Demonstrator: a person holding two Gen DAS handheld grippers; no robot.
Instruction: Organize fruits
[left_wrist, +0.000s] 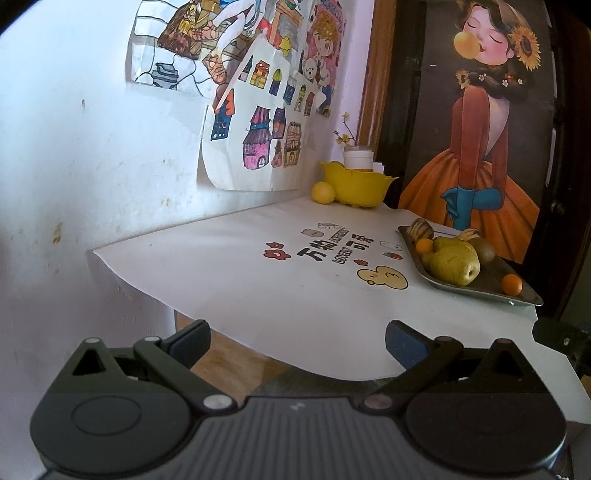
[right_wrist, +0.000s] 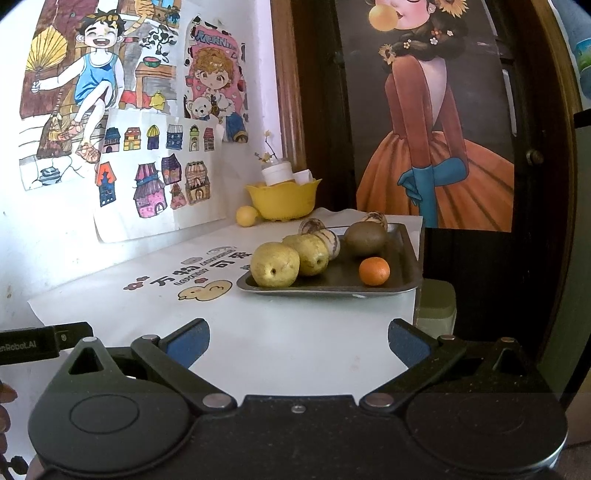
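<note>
Both grippers, left (left_wrist: 297, 341) and right (right_wrist: 299, 341), gape empty; only the right view shows the kiwi (right_wrist: 365, 238) whole, near two yellow-green pears (right_wrist: 275, 264) on the tray (right_wrist: 406, 254)

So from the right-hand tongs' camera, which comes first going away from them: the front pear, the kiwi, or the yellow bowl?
1. Front pear, at the tray's near left corner, closest to the right tongs.
2. Kiwi, farther back on the tray, toward its right.
3. Yellow bowl, behind the tray by the wall.

Dull metal tray (right_wrist: 404, 254) — glossy yellow plastic bowl (right_wrist: 282, 201) — matt paper table cover (right_wrist: 295, 332).
</note>
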